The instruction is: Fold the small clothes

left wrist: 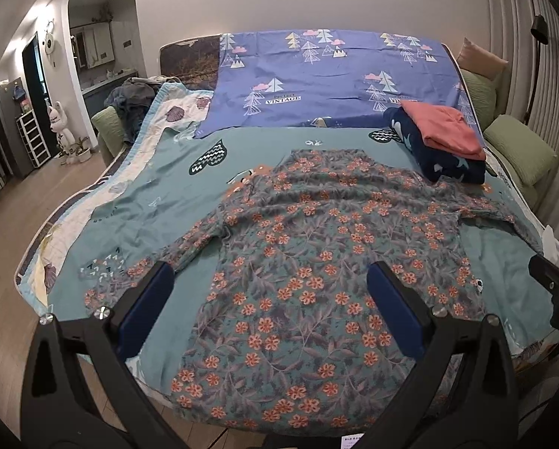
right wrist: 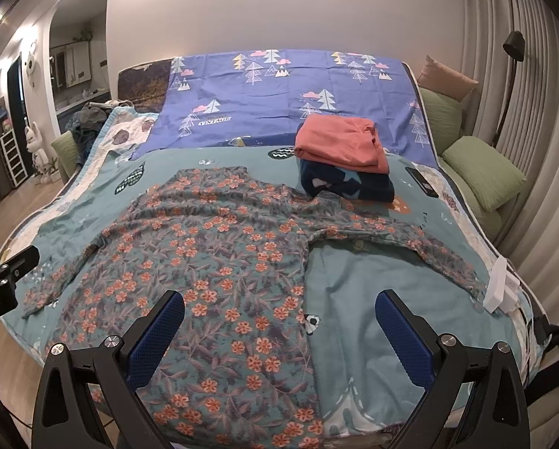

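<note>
Floral shirt point(left wrist: 316, 247) lies spread flat on the bed point(left wrist: 137, 202); judged thin, limp, light. Sleeve ends are best pinched. Jaws of left gripper point(left wrist: 270, 292) and right gripper point(right wrist: 279, 321) are held apart, empty.

The purple sheet point(left wrist: 316, 75) at the far end of the bed carries a printed banner reading "VINTAGE", with a smaller word above it that looks like "Perfect", beside a tree motif. In the right wrist view the same banner point(right wrist: 212, 122) appears mirrored. Other small print is too blurred to read.
</note>
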`<state>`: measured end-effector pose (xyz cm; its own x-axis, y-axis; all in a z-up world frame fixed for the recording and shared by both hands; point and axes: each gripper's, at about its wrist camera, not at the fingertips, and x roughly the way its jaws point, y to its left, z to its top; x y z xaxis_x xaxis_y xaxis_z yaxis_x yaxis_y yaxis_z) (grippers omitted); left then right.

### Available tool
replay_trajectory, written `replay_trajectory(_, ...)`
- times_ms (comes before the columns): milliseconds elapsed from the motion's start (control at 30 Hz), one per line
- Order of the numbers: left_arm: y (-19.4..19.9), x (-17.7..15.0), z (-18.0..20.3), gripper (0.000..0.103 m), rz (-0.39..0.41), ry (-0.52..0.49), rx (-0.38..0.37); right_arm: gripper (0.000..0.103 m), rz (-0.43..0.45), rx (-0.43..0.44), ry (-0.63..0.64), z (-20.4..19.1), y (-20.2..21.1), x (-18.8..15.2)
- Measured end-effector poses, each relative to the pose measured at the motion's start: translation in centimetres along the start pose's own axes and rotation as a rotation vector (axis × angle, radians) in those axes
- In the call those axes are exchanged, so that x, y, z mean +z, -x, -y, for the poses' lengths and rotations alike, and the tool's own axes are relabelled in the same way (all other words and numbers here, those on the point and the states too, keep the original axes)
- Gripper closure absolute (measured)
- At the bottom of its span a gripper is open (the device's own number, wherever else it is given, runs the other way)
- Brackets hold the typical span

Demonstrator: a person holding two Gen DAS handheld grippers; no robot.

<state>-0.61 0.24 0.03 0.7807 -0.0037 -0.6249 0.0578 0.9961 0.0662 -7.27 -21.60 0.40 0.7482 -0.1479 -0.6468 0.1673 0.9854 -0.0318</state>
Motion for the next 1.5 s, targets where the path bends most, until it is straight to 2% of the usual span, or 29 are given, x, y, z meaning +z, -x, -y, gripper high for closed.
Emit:
replay_trajectory(267, 0.19, 0.10, -0.12, 0.000, 0.001, 0.009, -0.022, 0.000, 0.002, 0.003, 0.004, -0.04, -0.06, -0.11)
replay_trajectory(567, 0.55, 0.06, 0.09, 0.000, 0.028, 0.002, -0.025, 0.000, 0.000, 0.005, -0.002, -0.11, -0.18, -0.25)
replay_trajectory(1500, 0.64, 0.29, 0.13, 0.000, 0.038, 0.015, -0.036, 0.000, 0.003, 0.004, -0.011, 0.13, -0.17, -0.25)
